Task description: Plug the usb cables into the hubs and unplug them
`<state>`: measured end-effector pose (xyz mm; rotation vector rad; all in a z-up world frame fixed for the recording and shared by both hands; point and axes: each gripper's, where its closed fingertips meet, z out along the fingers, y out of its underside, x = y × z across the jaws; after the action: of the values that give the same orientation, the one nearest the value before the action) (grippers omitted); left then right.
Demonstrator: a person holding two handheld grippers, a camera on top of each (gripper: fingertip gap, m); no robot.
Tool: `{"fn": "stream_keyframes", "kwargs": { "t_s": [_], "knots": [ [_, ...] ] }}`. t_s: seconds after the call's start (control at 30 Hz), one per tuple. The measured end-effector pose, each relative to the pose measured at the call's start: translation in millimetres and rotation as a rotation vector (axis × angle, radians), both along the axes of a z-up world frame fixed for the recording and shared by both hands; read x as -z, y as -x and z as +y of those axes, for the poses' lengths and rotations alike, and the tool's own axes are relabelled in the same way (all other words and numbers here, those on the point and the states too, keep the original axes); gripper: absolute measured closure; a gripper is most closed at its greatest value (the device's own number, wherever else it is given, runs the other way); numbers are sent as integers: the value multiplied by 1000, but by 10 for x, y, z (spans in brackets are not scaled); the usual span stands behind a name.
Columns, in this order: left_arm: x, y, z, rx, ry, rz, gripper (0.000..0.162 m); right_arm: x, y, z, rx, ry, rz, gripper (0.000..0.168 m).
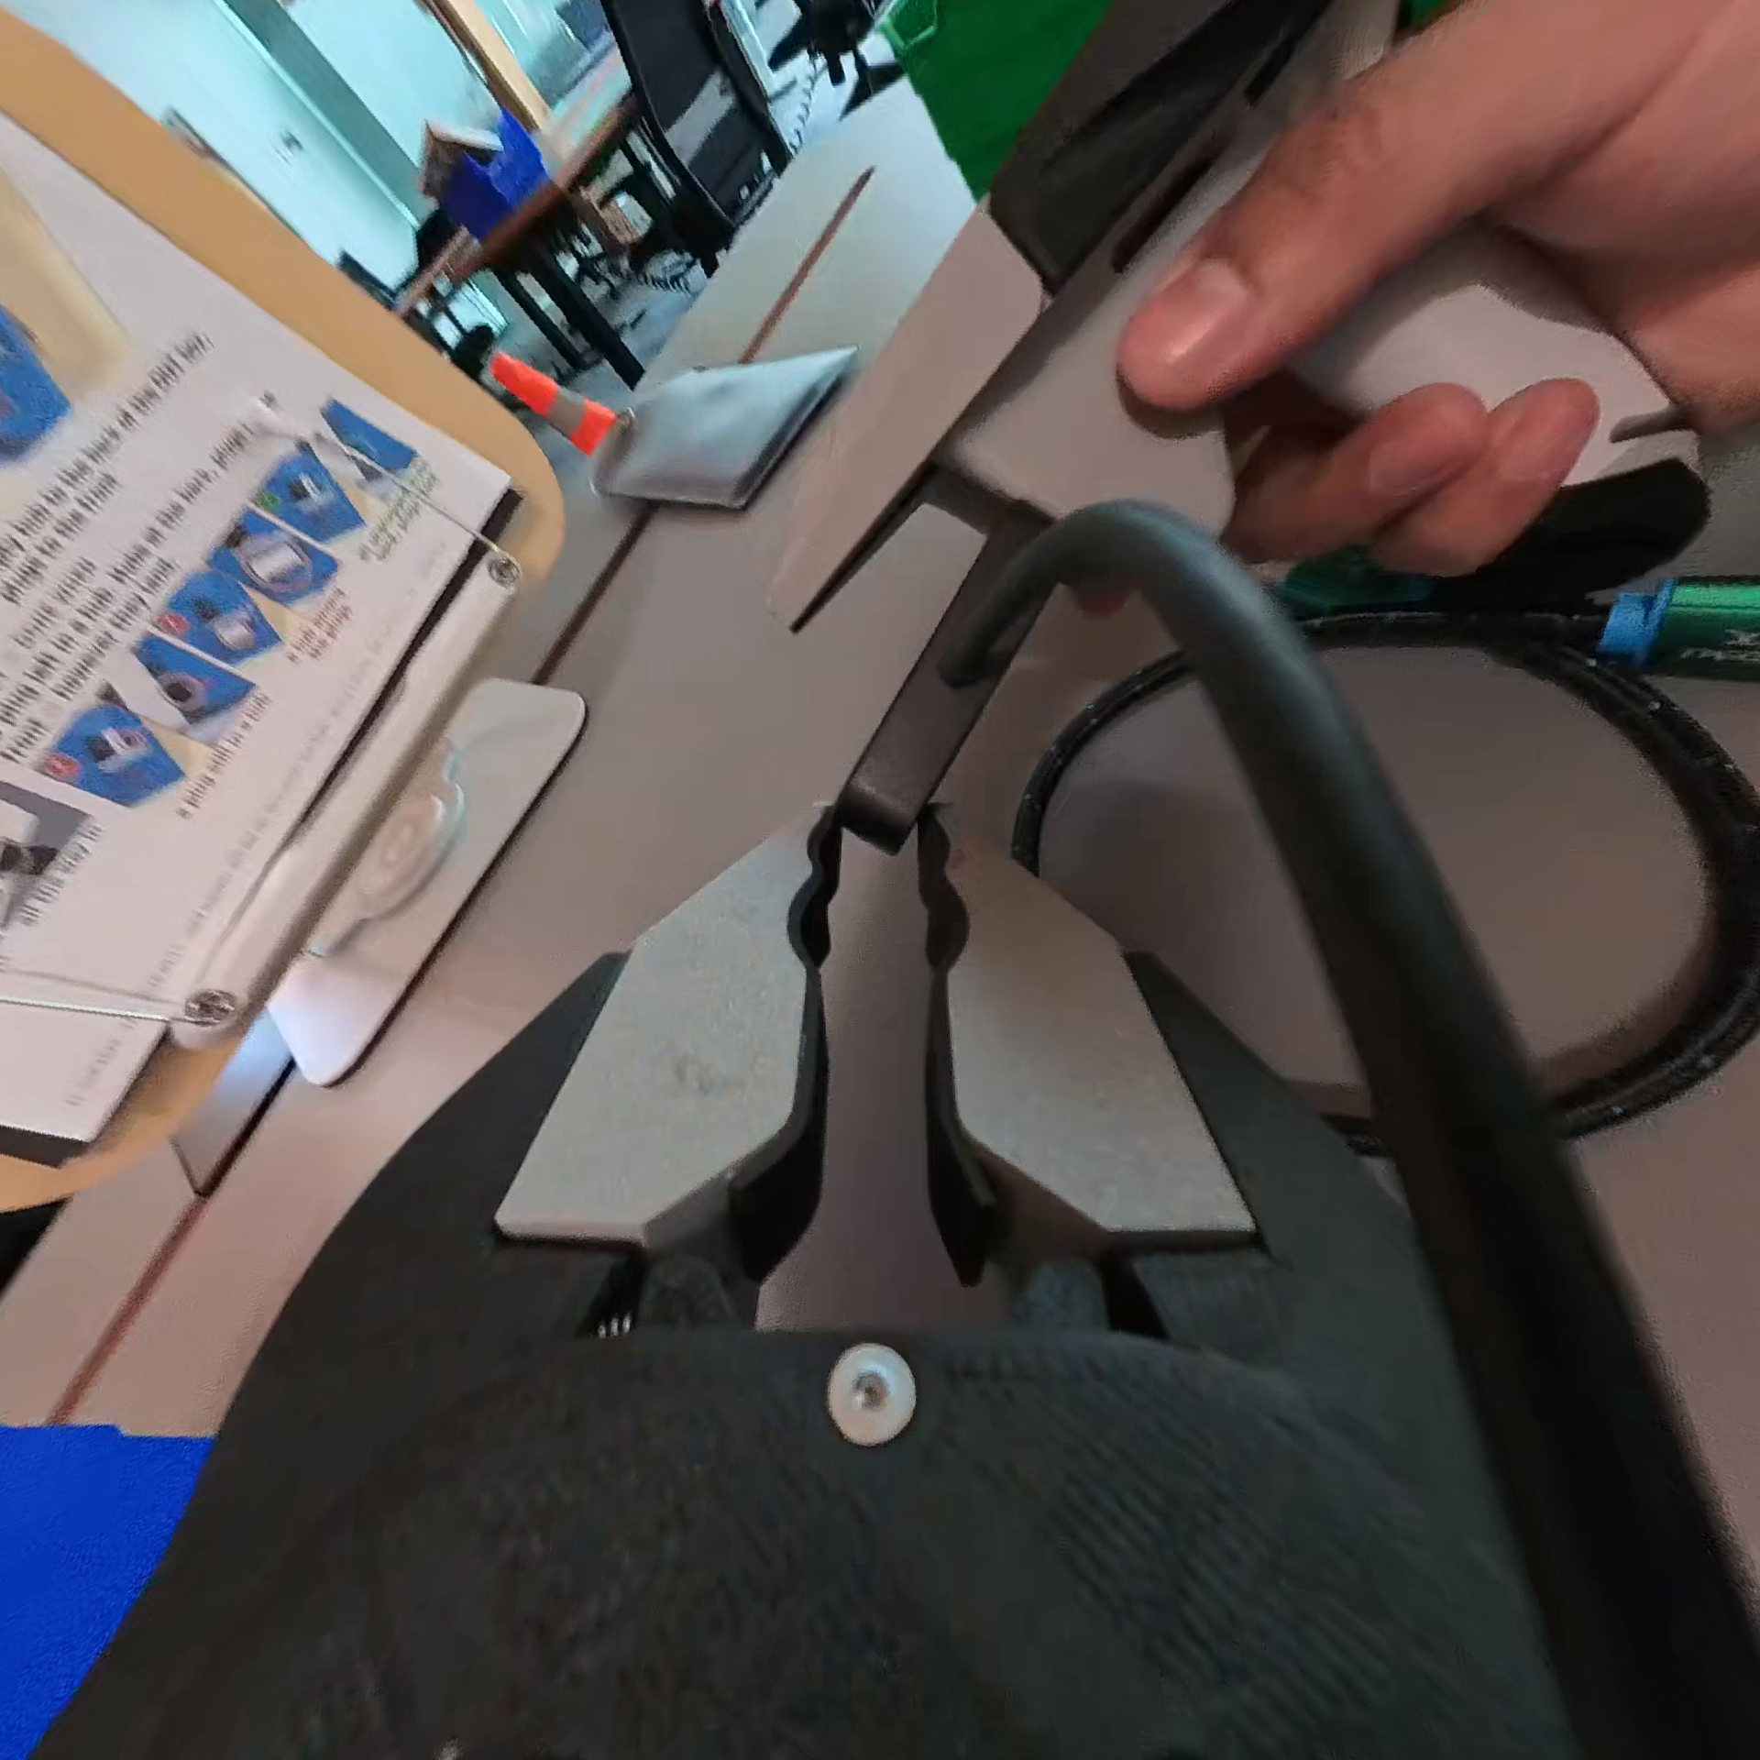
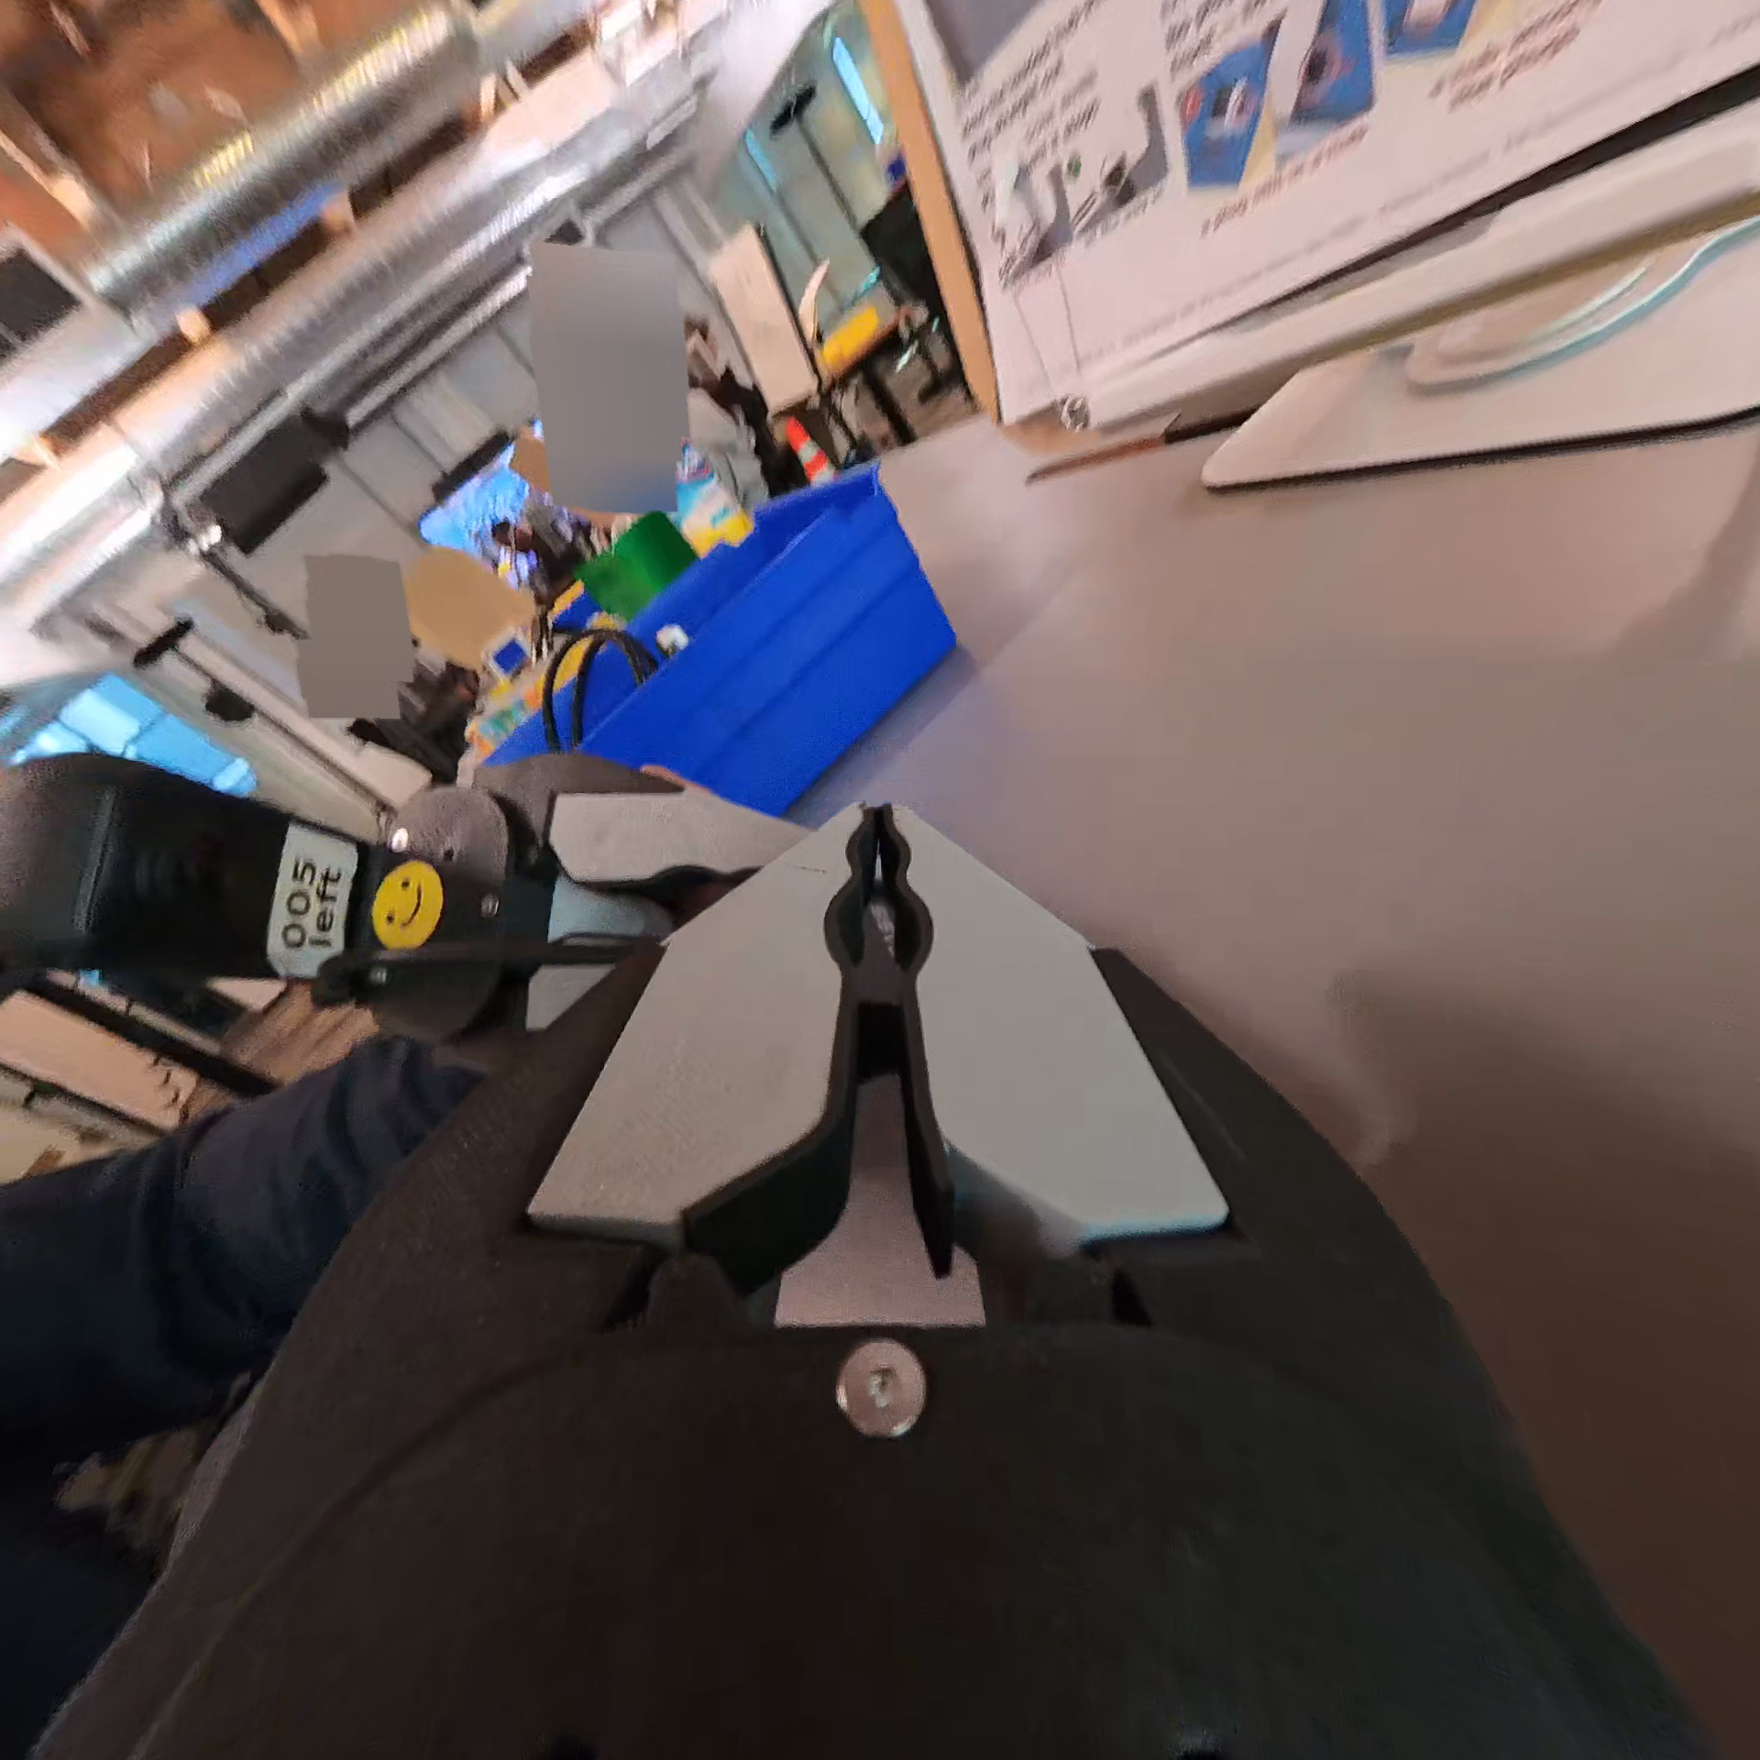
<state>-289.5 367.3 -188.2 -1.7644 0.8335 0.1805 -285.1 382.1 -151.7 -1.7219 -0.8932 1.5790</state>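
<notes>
Black rubbery cable (image 1: 1333, 762), flat plug (image 1: 914, 762) pinched in left tool (image 1: 881, 838); right tool (image 2: 881, 829) clamped on a dark plug.

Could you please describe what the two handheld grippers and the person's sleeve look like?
Both the left gripper and the right gripper have black textured bodies, a silver screw and grey wedge-shaped fingers with wavy black inner pads. The left's body carries a white label and a yellow smiley sticker. The sleeve is dark navy.

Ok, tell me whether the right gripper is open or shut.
Shut. In the right wrist view the right gripper has its two grey fingers meeting at the tips, with a thin dark piece pinched between the pads.
</notes>
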Motion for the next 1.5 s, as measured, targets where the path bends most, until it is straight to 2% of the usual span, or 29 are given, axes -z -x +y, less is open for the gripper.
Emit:
{"fn": "stream_keyframes", "kwargs": {
  "t_s": [0.03, 0.07, 0.1, 0.17, 0.27, 0.37, 0.47, 0.57, 0.67, 0.7, 0.9, 1.07, 1.33, 1.5],
  "knots": [
    [15, 28, 5, -11, 20, -24, 148, 30, 12, -12, -28, -3, -24, 168],
    [26, 60, 13, -23, 36, -44, 148, 46, 7, -3, -41, -6, -43, 153],
    [37, 102, 22, -38, 48, -55, 148, 43, -16, 22, -43, -10, -56, 130],
    [48, 172, 31, -55, 58, -68, 148, -51, -109, -6, -91, -62, -37, 119],
    [55, 161, 15, -32, 92, -127, 148, -121, -285, -128, -172, -259, -52, 94],
    [40, 27, -37, 47, 129, -202, 148, -20, -377, -296, -259, -479, -110, 103],
    [-10, -78, -92, 109, 126, -230, 147, 104, -372, -337, -254, -707, -150, 119],
    [-87, -241, -205, 223, 91, -227, 149, 62, -374, -385, -252, -788, -103, 150],
    [-195, -356, -295, 308, 27, -247, 147, -58, -456, -492, -309, -826, -6, 156],
    [-242, -405, -333, 340, 2, -261, 139, -99, -499, -546, -342, -823, 37, 158],
    [-396, -662, -557, 493, -83, -288, 143, -167, -604, -781, -456, -880, 180, 158],
    [-388, -601, -541, 482, -108, -179, 151, -99, -567, -684, -417, -847, 90, 154],
    [-415, -616, -593, 513, -143, -189, 151, -109, -667, -673, -386, -901, 44, 157],
    [-322, -698, -601, 522, -133, -170, 151, 42, -656, -696, -455, -942, -19, 157]
  ]
}}
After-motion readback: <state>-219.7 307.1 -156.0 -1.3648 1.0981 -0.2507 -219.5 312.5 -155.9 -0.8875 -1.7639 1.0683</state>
